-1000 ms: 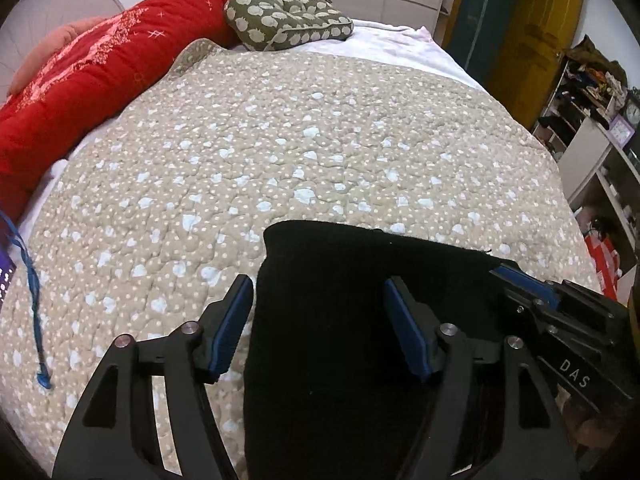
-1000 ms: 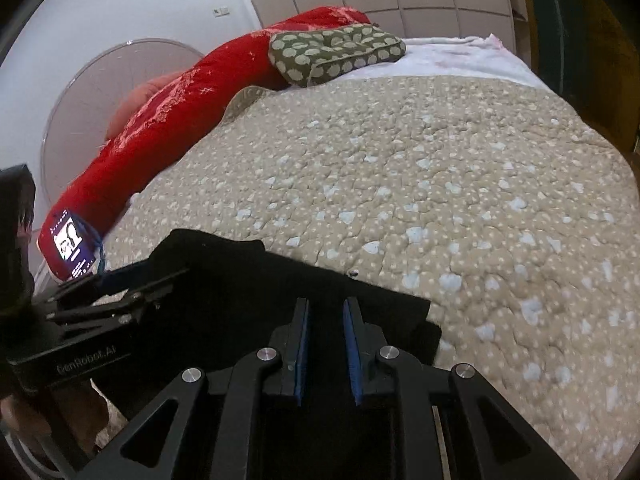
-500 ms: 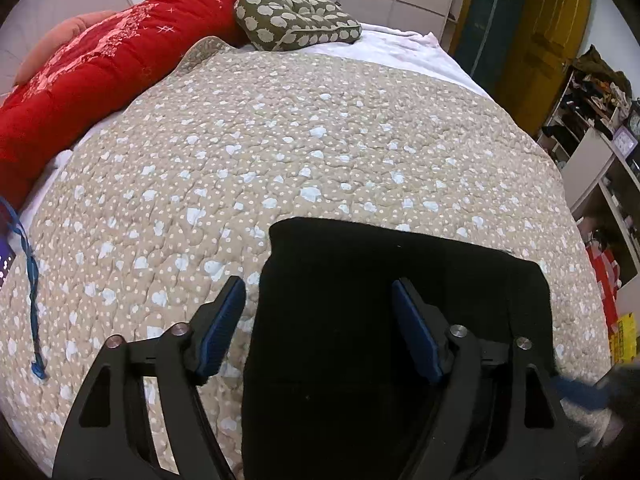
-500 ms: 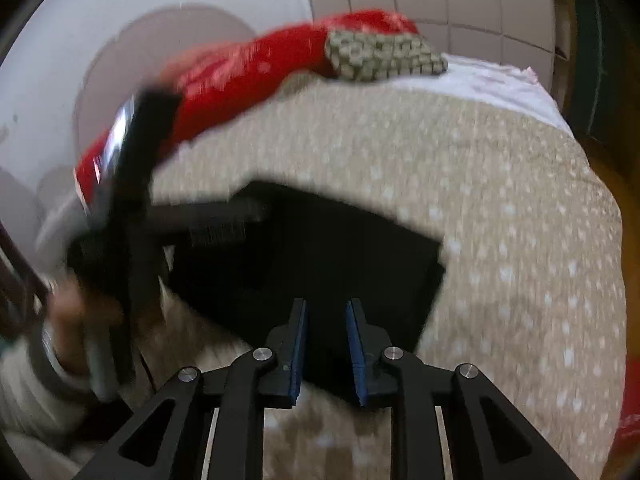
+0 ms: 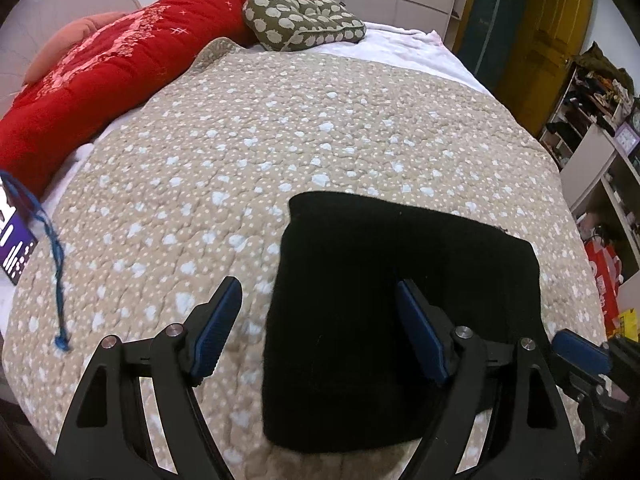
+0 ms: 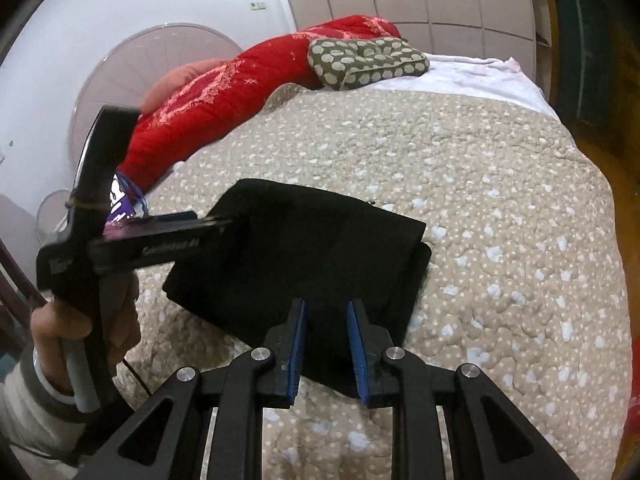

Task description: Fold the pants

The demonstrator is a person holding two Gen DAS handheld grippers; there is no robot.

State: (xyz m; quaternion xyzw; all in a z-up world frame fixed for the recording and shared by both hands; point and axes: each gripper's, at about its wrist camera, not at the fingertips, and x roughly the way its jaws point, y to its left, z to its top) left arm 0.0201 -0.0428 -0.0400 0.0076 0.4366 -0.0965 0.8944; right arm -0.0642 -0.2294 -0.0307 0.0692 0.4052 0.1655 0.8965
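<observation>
Lying flat on beige dotted quilt point(image 5: 248, 148): black pants point(image 5: 392, 304), folded into a compact rectangle.

- Far left of left tongs point(image 5: 320, 328): purple card point(image 5: 16, 248) with blue cord point(image 5: 56, 264) trailing onto quilt.
- Ahead and left: red blanket point(image 5: 100, 68) heaped along far edge; olive spotted cushion point(image 5: 304, 20) beside it, on white sheet point(image 5: 408, 44).
- Left tongs: spread wide, holding nothing; left pad point(image 5: 216, 328) over bare quilt, right pad point(image 5: 420, 336) over pants, left edge of fold between them.
- Right of left tongs: blue-tipped finger of right tongs point(image 6: 323, 344) at near right corner of pants; shelves point(image 5: 600, 128) and yellow door point(image 5: 548, 36) beyond bed.
- Right tongs, own view: narrow gap, nothing pinched, blue pads point(image 6: 297, 344) hovering above near edge of pants point(image 6: 304, 248); contact not discernible.
- Left of right tongs: left tongs point(image 6: 224, 222) reaching over pants, grasped by left hand point(image 6: 84, 320); round fan point(image 6: 132, 80) by wall.
</observation>
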